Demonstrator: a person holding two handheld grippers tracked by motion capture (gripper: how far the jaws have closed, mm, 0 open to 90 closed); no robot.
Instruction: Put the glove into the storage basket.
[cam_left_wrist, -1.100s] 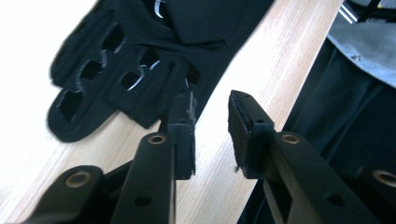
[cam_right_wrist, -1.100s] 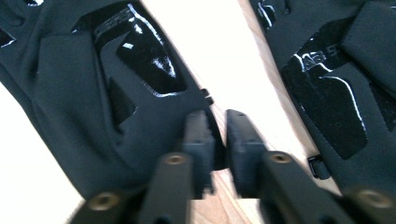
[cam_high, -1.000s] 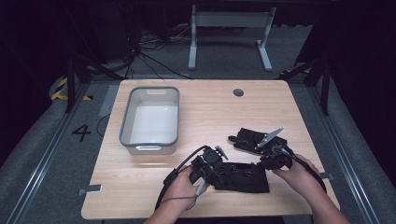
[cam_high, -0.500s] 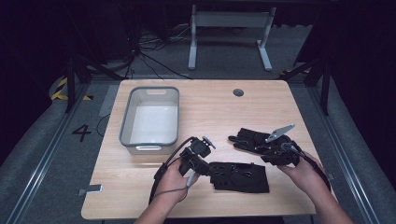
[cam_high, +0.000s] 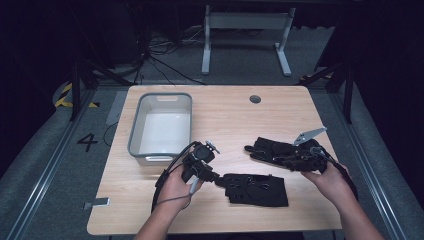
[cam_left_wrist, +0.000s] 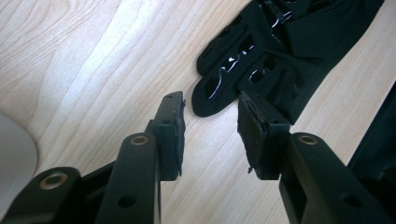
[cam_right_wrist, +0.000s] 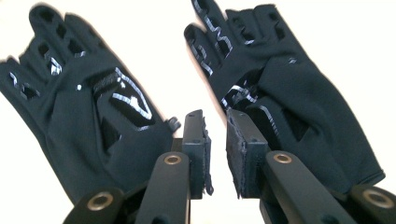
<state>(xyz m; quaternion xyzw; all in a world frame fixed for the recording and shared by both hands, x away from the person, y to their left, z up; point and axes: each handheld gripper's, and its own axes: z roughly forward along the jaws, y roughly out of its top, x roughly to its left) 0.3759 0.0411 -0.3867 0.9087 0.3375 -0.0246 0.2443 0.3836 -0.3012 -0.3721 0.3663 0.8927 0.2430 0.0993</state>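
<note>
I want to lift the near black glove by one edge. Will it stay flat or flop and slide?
The near glove lies flat and limp like thin fabric, so it will probably droop from a pinched edge. It looks light, so a push on the smooth wooden table may slide or bunch it. Its glossy printed strips might feel slick; the cloth between them is likely a safer grip.

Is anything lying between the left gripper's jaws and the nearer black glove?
Nothing visible does. The left gripper points at the nearer glove, jaws apart with bare wood between them, and the glove's fingertips lie just beyond the jaw tips.

Two gloves (cam_high: 256, 189) right of tub (cam_high: 161, 127)
</note>
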